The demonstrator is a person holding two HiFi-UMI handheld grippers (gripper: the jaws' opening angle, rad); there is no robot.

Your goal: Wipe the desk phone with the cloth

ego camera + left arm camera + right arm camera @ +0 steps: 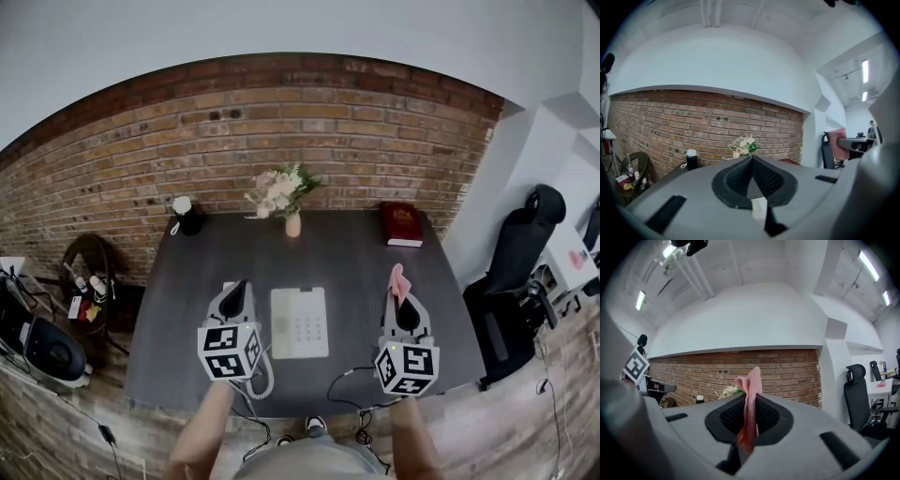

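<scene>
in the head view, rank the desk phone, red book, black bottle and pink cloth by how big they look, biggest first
1. desk phone
2. red book
3. black bottle and pink cloth: they look about alike, so not ranked.
The phone lies nearer the camera than the book, which adds to its apparent size.

free: desk (356, 272) around phone (300, 322) | back edge: vase (292, 224), book (403, 223), bottle (189, 218)

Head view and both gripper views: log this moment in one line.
left hand-held gripper: shut, empty | right hand-held gripper: shut on pink cloth | desk phone: between them on desk, untouched
</scene>
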